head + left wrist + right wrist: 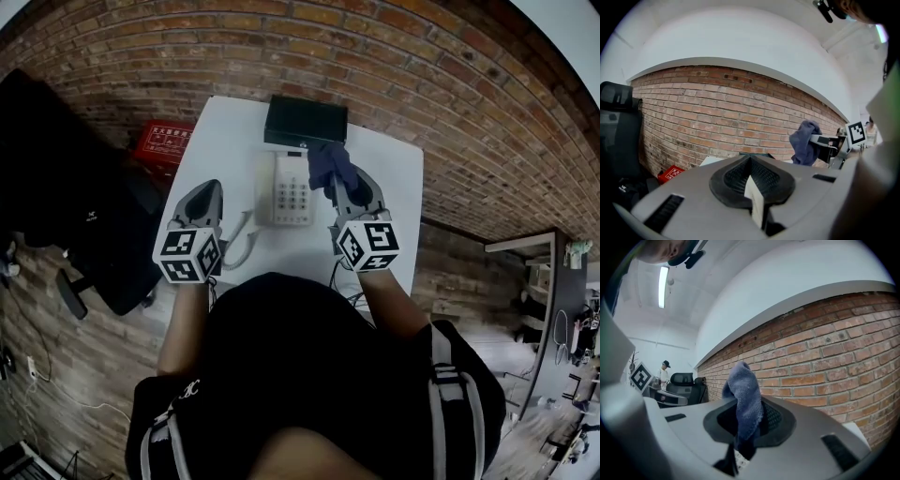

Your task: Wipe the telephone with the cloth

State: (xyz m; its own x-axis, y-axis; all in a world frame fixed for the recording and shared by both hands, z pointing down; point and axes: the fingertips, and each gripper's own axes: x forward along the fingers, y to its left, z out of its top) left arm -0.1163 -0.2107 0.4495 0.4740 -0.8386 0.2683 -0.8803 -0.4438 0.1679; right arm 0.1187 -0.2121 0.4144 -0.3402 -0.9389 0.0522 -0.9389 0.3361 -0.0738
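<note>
A white push-button telephone [286, 187] lies near the middle of the white table [394, 178], its coiled cord [239, 246] trailing toward the near left. My right gripper [345, 190] hangs just right of the telephone, raised off the table and shut on a dark blue cloth [332, 166]. In the right gripper view the cloth [745, 399] sticks up out of the closed jaws of that gripper [743, 430]. My left gripper [207, 199] is left of the telephone. Seen in its own view, this gripper [752, 180] is shut with nothing in it, and the cloth [804, 142] shows off to the right.
A black box [306, 122] stands at the table's far edge behind the telephone. A red crate [161, 141] and a black office chair [84, 216] are to the left of the table. A brick wall [717, 117] rises behind the table.
</note>
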